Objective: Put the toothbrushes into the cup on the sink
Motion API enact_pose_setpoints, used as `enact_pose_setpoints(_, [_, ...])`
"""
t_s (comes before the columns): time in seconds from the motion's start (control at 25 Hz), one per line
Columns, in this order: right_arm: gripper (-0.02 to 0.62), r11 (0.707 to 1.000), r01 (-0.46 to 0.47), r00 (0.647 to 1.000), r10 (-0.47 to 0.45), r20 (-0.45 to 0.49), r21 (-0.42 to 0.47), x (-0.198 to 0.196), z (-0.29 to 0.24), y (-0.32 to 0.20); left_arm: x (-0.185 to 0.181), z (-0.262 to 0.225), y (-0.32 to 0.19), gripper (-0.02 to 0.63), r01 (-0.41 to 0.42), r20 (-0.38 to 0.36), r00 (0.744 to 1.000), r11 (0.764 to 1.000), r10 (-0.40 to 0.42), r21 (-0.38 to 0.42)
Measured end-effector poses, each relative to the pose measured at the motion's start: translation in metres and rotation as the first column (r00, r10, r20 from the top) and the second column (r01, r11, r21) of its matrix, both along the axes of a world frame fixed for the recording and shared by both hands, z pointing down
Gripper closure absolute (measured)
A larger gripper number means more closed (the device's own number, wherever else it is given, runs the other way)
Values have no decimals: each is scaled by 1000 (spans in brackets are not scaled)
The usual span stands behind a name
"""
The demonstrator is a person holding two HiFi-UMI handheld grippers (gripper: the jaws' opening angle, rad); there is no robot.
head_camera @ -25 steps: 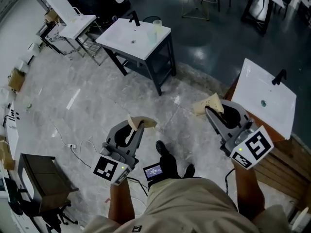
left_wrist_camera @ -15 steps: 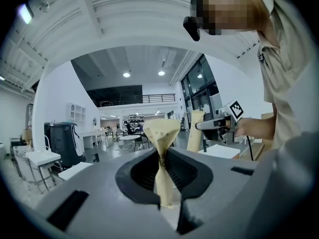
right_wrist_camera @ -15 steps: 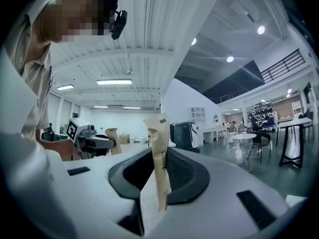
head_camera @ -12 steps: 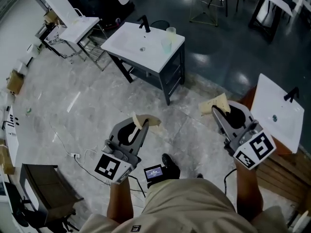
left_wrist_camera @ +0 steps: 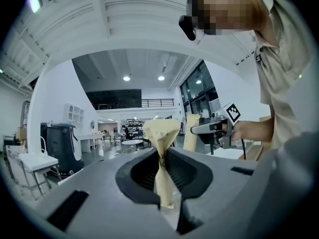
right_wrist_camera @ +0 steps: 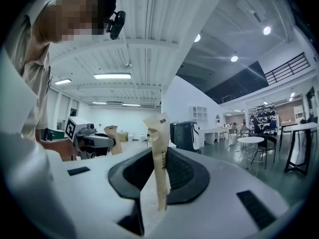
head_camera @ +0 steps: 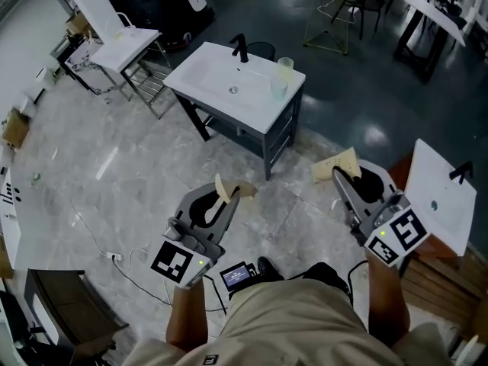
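Currently the left tool [head_camera: 224, 198] clamps one wrapped toothbrush [left_wrist_camera: 163, 151], the right tool [head_camera: 337, 177] a second wrapped toothbrush [right_wrist_camera: 160, 161], both well apart from the cup [head_camera: 283, 72].

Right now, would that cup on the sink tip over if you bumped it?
Probably. The cup looks tall and narrow, so a sideways knock could tip it. It stands near the sink edge, so it might fall off.
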State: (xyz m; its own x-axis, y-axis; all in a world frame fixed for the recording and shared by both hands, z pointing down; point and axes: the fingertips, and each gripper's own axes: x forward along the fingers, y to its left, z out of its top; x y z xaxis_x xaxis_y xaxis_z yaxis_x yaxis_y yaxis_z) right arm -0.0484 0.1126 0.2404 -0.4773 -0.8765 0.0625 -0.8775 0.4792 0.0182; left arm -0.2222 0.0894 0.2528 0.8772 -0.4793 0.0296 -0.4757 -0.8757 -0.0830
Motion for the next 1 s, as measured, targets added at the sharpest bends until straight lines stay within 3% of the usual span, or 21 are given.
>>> enact_pose_setpoints(0.2, [526, 1000, 0, 1000, 0, -5, 3, 4, 0, -35, 0, 4, -27, 558, 3, 0, 1000, 1000, -3, -13])
enact_pose_setpoints(0.56, [526, 999, 39, 999, -40, 20, 14, 61, 10, -120, 36, 11, -85, 558, 85, 25, 996, 996, -85, -9])
enact_pose_setpoints(1.0, [526, 983, 181, 982, -180, 49, -15, 168, 25, -266, 150, 23, -199, 558, 220, 69, 974, 974, -216, -50])
